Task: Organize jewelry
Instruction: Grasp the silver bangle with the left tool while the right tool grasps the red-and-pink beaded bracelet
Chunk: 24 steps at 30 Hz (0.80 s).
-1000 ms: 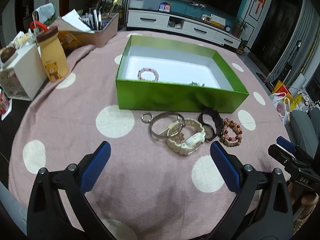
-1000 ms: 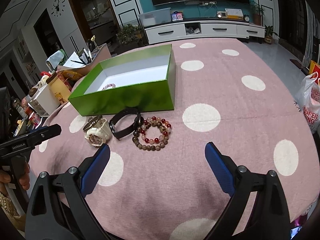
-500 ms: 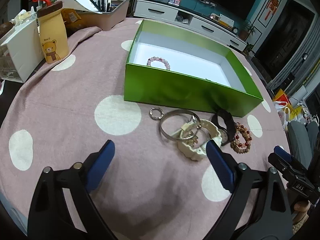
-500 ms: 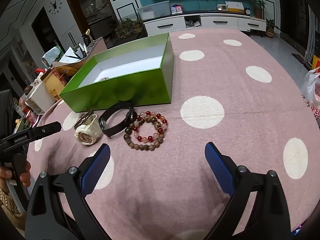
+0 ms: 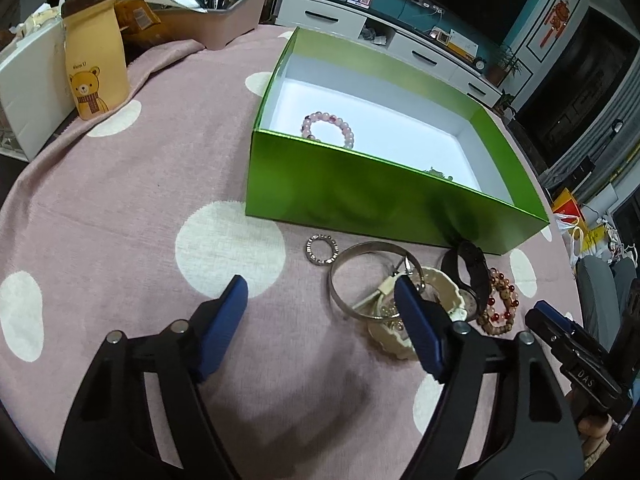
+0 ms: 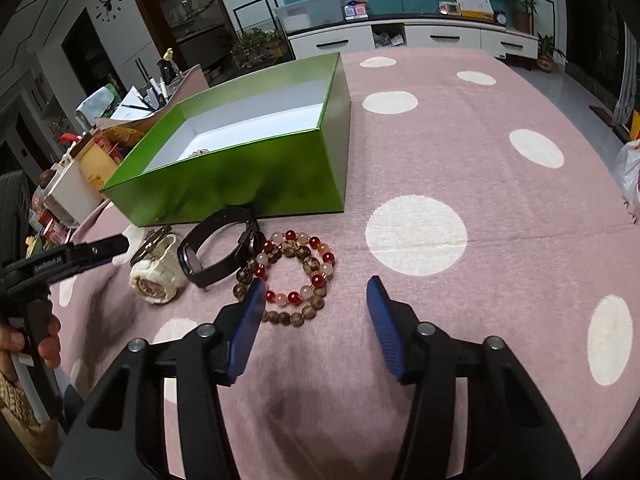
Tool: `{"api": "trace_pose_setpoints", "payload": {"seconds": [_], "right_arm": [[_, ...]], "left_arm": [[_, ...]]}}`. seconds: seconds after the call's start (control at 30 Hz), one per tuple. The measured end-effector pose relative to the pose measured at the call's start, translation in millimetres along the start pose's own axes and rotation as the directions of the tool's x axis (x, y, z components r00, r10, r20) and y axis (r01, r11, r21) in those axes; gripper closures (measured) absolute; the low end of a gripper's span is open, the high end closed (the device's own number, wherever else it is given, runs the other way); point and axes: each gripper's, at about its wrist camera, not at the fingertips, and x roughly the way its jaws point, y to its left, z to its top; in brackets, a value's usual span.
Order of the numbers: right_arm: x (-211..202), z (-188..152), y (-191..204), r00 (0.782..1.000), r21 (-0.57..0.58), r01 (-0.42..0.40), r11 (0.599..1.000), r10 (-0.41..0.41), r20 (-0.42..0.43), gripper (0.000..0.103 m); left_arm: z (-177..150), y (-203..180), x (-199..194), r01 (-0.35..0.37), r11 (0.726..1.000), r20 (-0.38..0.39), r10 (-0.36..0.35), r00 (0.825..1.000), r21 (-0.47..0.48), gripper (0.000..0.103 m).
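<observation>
Jewelry beside the green box (image 5: 376, 196)

Left tool (image 5: 320, 292) and right tool (image 6: 316, 290) are both closing, nothing gripped, over the silver bangle (image 5: 352, 276) and beaded bracelets (image 6: 296, 276).

Closing left tool (image 5: 320, 296) above silver bangle (image 5: 362, 280), nothing between.

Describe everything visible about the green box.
The shiny green rectangular cardboard box sits open and lidless on the pink polka-dot tablecloth, upright, with a white interior. A pink beaded bracelet lies on its floor near one corner; something small and dark peeks above the near wall. A black wristband lies against its front.
</observation>
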Motion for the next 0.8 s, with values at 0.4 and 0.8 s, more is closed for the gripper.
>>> {"api": "trace_pose_setpoints", "payload": {"seconds": [0.4, 0.8], "right_arm": [[24.2, 5.2, -2.4, 0.999, 0.036, -0.005, 0.999, 0.006, -0.033, 0.073], [24.2, 10.8, 4.9, 1.000, 0.001, 0.004, 1.000, -0.004, -0.003, 0.096]], "left_arm": [[3.3, -2.3, 17.5, -0.013, 1.000, -0.027, 0.014, 1.000, 0.018, 0.056], [9.3, -10.3, 30.6, 0.003, 0.998, -0.080, 0.002, 0.997, 0.062, 0.097]]}}
